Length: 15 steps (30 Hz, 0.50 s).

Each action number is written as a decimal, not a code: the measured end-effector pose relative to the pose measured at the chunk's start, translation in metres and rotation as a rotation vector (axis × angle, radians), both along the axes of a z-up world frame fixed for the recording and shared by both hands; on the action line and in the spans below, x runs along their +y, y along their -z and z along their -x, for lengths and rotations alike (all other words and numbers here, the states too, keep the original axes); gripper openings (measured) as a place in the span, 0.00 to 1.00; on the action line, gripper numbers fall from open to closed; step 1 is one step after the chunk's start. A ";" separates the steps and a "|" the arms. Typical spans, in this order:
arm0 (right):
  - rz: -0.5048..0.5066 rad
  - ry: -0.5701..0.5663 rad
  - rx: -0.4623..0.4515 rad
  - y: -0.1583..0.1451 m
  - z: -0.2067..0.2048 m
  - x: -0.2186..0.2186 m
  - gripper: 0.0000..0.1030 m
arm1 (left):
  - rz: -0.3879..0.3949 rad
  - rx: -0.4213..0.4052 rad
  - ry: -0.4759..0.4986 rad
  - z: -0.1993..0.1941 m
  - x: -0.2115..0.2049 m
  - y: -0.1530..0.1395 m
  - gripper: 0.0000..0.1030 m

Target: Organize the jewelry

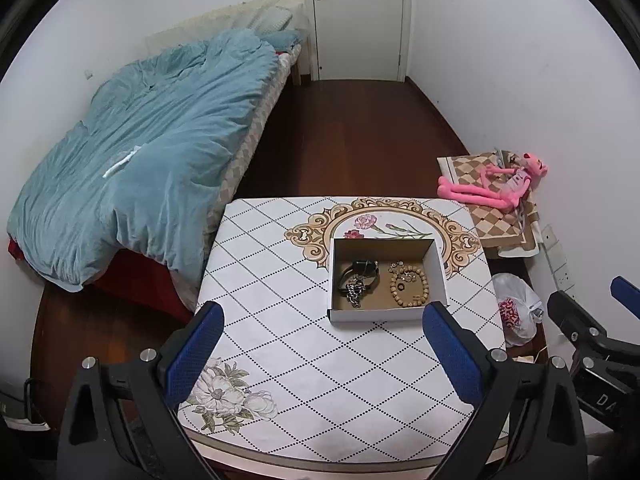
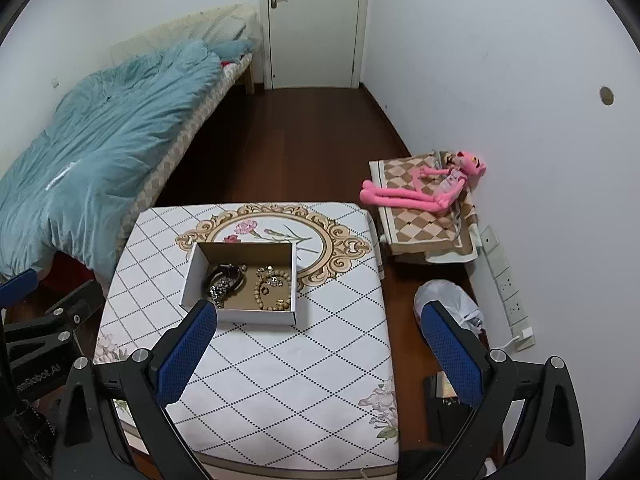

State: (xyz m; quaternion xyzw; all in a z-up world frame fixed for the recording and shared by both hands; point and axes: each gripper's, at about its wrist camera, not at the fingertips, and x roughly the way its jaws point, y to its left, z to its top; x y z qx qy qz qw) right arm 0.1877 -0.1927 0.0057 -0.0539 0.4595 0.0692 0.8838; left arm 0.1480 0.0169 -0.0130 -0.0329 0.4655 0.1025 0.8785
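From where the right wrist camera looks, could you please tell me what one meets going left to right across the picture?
Blue duvet on the bed → open cardboard box of jewelry on the patterned table → pink plush toy → white plastic bag on the floor → wall sockets.

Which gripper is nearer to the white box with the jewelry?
Probably left, though only slightly. The left gripper is open and lined up just in front of the white box. The right gripper is also open, but sits off to the box's right.
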 end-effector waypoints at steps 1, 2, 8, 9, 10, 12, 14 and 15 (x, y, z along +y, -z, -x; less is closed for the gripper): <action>-0.001 -0.002 0.009 0.003 -0.003 0.001 1.00 | 0.003 0.009 0.001 -0.002 0.001 0.002 0.98; 0.003 -0.003 0.017 0.006 -0.006 0.002 1.00 | 0.006 0.015 0.001 -0.003 0.001 0.004 0.98; 0.019 -0.012 0.047 0.015 -0.015 0.006 1.00 | 0.009 0.038 0.006 -0.009 0.002 0.012 0.98; 0.023 -0.014 0.051 0.016 -0.015 0.006 1.00 | 0.011 0.039 0.004 -0.009 0.002 0.013 0.98; 0.027 -0.015 0.055 0.018 -0.016 0.006 1.00 | 0.011 0.040 0.002 -0.009 0.002 0.014 0.98; 0.029 -0.018 0.061 0.019 -0.016 0.006 1.00 | 0.006 0.041 -0.002 -0.009 0.002 0.015 0.98; 0.032 -0.018 0.063 0.021 -0.016 0.006 1.00 | 0.010 0.041 -0.002 -0.010 0.003 0.016 0.98; 0.031 -0.018 0.064 0.020 -0.016 0.006 1.00 | 0.012 0.040 -0.003 -0.009 0.003 0.016 0.98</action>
